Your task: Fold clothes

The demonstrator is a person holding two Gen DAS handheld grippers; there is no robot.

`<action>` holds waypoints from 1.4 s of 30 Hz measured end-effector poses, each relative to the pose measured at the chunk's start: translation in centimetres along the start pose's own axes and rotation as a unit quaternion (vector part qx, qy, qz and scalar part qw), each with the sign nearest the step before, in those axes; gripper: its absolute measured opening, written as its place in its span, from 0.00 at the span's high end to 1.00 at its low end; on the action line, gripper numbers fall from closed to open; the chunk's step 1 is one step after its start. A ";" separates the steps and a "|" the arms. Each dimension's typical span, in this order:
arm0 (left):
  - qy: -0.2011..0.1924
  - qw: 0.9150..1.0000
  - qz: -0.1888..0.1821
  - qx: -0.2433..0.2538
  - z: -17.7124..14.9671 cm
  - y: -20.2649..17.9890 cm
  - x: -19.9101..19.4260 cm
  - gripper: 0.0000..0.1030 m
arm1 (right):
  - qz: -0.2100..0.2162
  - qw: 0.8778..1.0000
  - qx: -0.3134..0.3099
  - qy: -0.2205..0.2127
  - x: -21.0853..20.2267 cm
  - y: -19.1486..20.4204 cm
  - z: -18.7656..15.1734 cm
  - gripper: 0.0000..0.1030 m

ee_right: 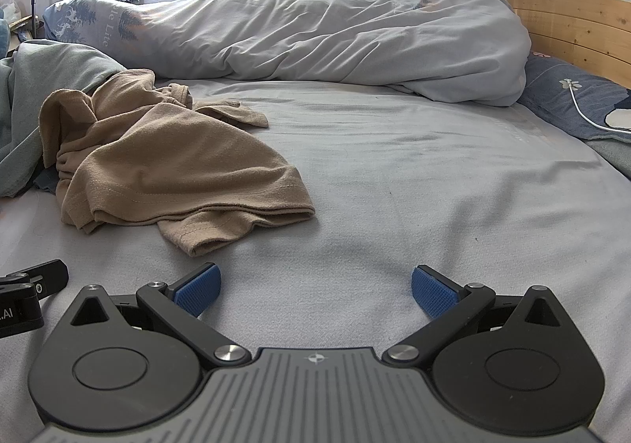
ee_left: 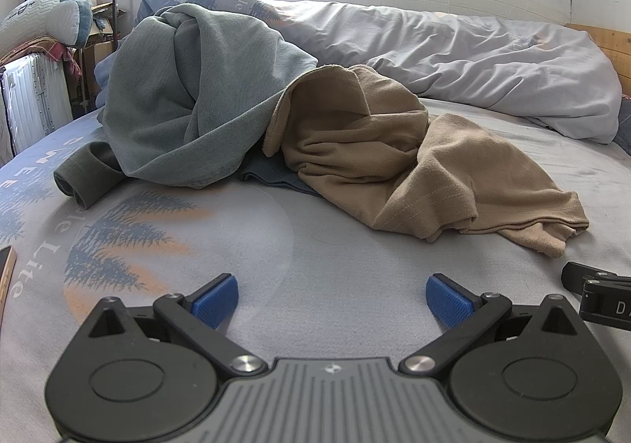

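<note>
My left gripper (ee_left: 332, 295) and right gripper (ee_right: 314, 287) gape wide and empty over the bedsheet (ee_right: 394, 175), ready to reach the crumpled tan shirt (ee_left: 394, 167).

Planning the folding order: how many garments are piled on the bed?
3 visible: a grey-green top at left, a tan shirt at its right, and a dark piece peeking out beneath them. More may be hidden under the pile.

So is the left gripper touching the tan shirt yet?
Apart. The left wrist view shows bare sheet between the open left gripper and the tan shirt.
</note>
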State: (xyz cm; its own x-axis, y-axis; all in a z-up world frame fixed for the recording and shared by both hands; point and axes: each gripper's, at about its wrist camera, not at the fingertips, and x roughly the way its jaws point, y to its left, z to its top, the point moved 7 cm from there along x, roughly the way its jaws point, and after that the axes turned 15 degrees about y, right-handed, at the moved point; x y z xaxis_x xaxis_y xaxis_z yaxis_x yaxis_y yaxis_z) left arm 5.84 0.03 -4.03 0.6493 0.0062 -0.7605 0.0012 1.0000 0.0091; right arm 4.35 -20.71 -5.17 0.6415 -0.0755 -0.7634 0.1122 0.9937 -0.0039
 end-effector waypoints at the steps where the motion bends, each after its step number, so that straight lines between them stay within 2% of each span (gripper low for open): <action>1: 0.000 1.000 0.000 0.000 0.0 0.0 0.0 0.00 | 0.000 1.000 0.000 0.000 0.0 0.0 0.0 0.00; 22: 0.000 1.000 0.007 0.005 -0.1 -0.1 -0.1 0.00 | -0.004 1.000 -0.002 0.001 -0.2 -0.3 -0.1 0.00; 31: -0.001 1.000 0.013 0.006 0.0 -0.5 -0.4 0.00 | -0.027 1.000 -0.001 0.002 -0.1 0.5 -0.1 0.00; 37: 0.000 1.000 0.020 0.008 0.2 -0.7 -0.6 0.00 | -0.020 1.000 0.004 0.003 0.0 0.2 0.1 0.00; 42: -0.015 1.000 -0.013 0.013 0.7 -0.5 -2.5 0.00 | -0.020 1.000 0.005 0.006 0.1 0.1 0.3 0.00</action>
State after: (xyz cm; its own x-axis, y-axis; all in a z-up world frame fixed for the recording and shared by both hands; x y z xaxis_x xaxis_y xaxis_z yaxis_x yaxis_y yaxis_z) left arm 4.76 -0.45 -1.65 0.6714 -0.0199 -0.7408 0.0382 0.9992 0.0077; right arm 4.64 -20.64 -5.00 0.6274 -0.1136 -0.7703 0.1452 0.9890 -0.0275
